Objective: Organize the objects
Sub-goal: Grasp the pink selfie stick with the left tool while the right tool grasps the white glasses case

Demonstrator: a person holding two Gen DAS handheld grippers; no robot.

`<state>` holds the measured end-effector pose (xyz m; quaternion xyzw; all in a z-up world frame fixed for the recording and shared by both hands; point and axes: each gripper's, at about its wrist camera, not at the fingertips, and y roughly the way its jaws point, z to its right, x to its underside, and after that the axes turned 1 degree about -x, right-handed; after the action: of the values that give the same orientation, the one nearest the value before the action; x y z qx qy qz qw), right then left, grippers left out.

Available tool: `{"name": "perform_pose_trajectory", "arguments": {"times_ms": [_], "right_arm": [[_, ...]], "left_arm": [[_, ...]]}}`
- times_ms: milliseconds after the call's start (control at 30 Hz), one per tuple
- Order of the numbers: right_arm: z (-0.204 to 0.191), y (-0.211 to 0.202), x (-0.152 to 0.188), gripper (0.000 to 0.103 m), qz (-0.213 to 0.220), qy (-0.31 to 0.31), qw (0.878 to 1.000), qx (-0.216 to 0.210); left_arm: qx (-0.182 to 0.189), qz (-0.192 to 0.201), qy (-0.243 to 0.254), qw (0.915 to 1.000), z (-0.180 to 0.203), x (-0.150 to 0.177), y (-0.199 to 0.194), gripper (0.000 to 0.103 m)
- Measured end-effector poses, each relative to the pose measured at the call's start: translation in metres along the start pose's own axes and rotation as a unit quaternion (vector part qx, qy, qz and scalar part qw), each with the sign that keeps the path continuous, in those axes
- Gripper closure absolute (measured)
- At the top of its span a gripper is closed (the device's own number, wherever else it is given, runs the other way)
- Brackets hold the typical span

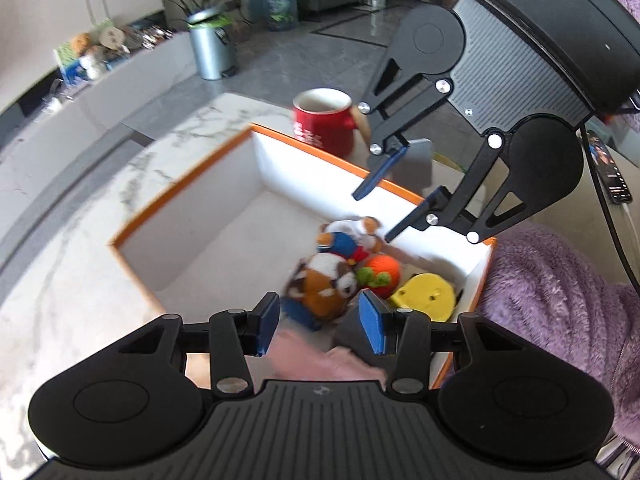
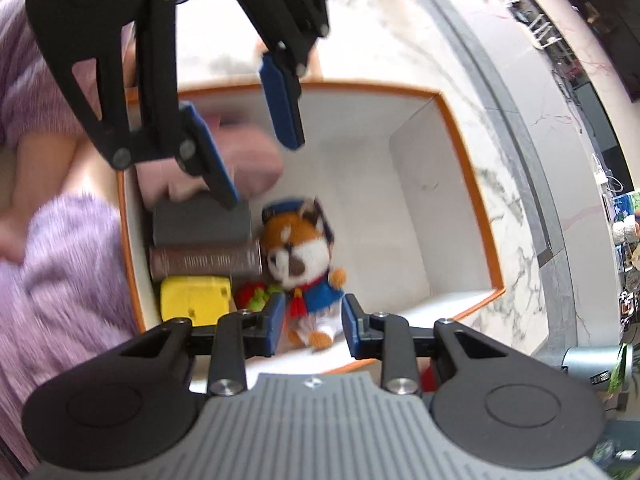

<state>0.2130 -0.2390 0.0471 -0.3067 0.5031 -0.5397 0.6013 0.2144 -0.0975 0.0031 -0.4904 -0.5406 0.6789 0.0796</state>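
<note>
1. We see a rectangular open box with orange rim and white inner walls on a white marble-patterned tabletop; the toys all lie at the end nearest the person's fuzzy purple sleeve.
2. Inside: an orange-and-white plush fox in blue cap and blue jacket, lying face-up near the middle; a yellow plastic block; a small orange knitted ball with green leaves between fox and block; a grey box on a brown book-like case along the wall; a blurred pink soft cloth behind them.
3. Left gripper hangs above the box's near end; blue pads spread, nothing between them; fox and pink cloth lie below the gap, not touched.
4. Right gripper hangs over the fox's legs; fingers partly apart, pinching nothing.
5. In the right wrist view one left fingertip overlaps the grey box; we cannot tell whether it touches.
6. A red ceramic mug with white interior stands outside the box, just beyond its far wall.
</note>
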Motion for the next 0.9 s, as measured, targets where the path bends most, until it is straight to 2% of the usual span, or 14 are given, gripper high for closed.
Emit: {"name": "perform_pose_trajectory", "arguments": {"times_ms": [67,133,233,300,400,567,733,900], "right_arm": [[0.006,-0.007,-0.003,0.071,0.025,0.024,0.999,0.0],[0.012,0.014,-0.018,0.071,0.047,0.05,0.998,0.003],[0.01,-0.001,-0.042,0.071,0.077,0.076,0.994,-0.002],[0.006,0.006,-0.059,0.07,0.091,0.079,0.993,-0.007],[0.0,0.019,-0.083,0.07,0.092,0.065,0.994,-0.005],[-0.004,0.047,-0.123,0.069,0.087,0.053,0.995,-0.022],[-0.004,0.078,-0.159,0.07,0.081,0.052,0.994,-0.05],[0.008,0.114,-0.188,0.07,0.063,0.057,0.995,-0.048]], "left_arm": [[-0.029,0.009,-0.009,0.9995,-0.012,0.009,-0.019,0.05],[-0.056,0.014,-0.021,0.9981,-0.027,0.021,-0.037,0.05],[-0.094,0.011,-0.046,0.9944,-0.052,0.038,-0.053,0.05],[-0.113,0.006,-0.065,0.9914,-0.068,0.052,-0.061,0.05],[-0.133,-0.007,-0.087,0.9873,-0.088,0.075,-0.067,0.05],[-0.143,-0.032,-0.09,0.9852,-0.107,0.11,-0.061,0.05],[-0.147,-0.056,-0.056,0.9859,-0.116,0.132,-0.037,0.05],[-0.152,-0.06,-0.028,0.9861,-0.131,0.148,-0.011,0.05]]}}
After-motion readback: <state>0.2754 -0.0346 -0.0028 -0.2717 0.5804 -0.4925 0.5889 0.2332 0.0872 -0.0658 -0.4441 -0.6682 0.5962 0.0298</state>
